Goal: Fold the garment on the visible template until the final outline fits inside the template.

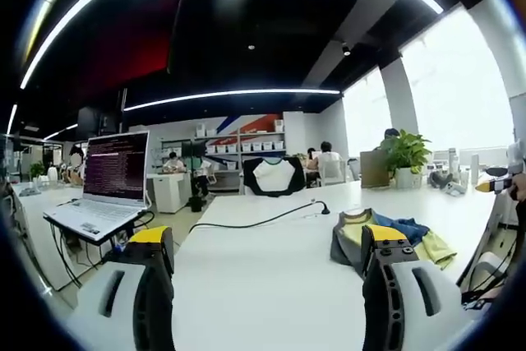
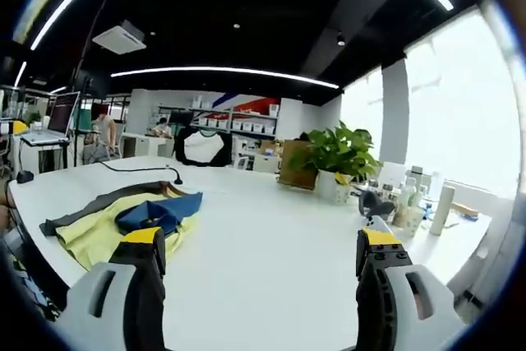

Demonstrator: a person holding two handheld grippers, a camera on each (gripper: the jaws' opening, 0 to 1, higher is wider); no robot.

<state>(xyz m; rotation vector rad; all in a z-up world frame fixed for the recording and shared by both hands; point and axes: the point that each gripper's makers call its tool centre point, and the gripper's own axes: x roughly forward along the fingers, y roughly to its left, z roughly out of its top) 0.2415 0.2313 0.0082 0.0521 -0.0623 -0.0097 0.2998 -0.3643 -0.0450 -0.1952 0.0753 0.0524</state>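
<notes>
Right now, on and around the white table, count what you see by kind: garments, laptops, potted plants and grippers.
Crumpled yellow, grey and blue garment: 1
Open silver laptop: 1
Leafy green potted plant: 1
Two-jaw grippers, left gripper and right gripper, both open: 2
Total: 5

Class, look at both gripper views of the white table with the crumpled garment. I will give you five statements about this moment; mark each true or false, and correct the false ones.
1. The crumpled yellow, blue and grey garment lies on the white table. True.
2. The right gripper is shut on the garment. False: its jaws stand open, apart from the cloth.
3. The open silver laptop has a lit screen. True.
4. The leafy green potted plant lies tipped over. False: it stands upright.
5. The left gripper holds the black cable. False: it is open, holding nothing.
</notes>
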